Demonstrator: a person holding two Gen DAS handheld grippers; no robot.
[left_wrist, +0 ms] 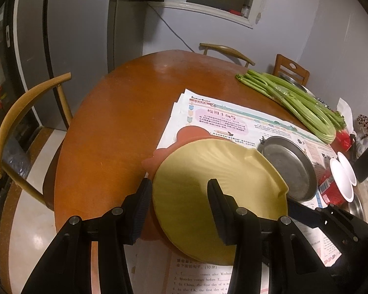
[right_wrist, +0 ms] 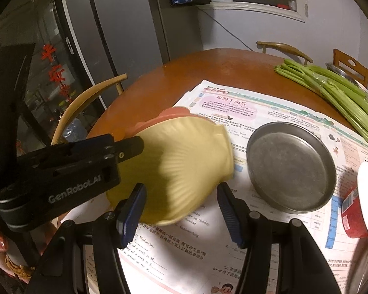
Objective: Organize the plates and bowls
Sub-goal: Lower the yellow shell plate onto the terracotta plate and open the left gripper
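A yellow shell-shaped plate point(left_wrist: 208, 171) hangs tilted over a pink plate point(left_wrist: 191, 134) on the newspapers. My left gripper point(left_wrist: 180, 183) is shut on its left rim, one finger outside the edge and the other over the ribbed inside. In the right wrist view the yellow plate point(right_wrist: 179, 161) is blurred, and a left gripper finger point(right_wrist: 132, 147) lies on its left edge. My right gripper point(right_wrist: 181, 187) stands open over the plate's near edge, its right pad clear of the plate. A round metal plate point(right_wrist: 292, 166) lies on the paper to the right.
Spread newspapers point(right_wrist: 257, 107) cover the near part of the round wooden table point(left_wrist: 125, 103). Celery point(left_wrist: 294, 103) lies at the back right. Red cups with white rims point(left_wrist: 338, 183) stand right of the metal plate point(left_wrist: 289, 166). Chairs point(left_wrist: 17, 122) ring the table.
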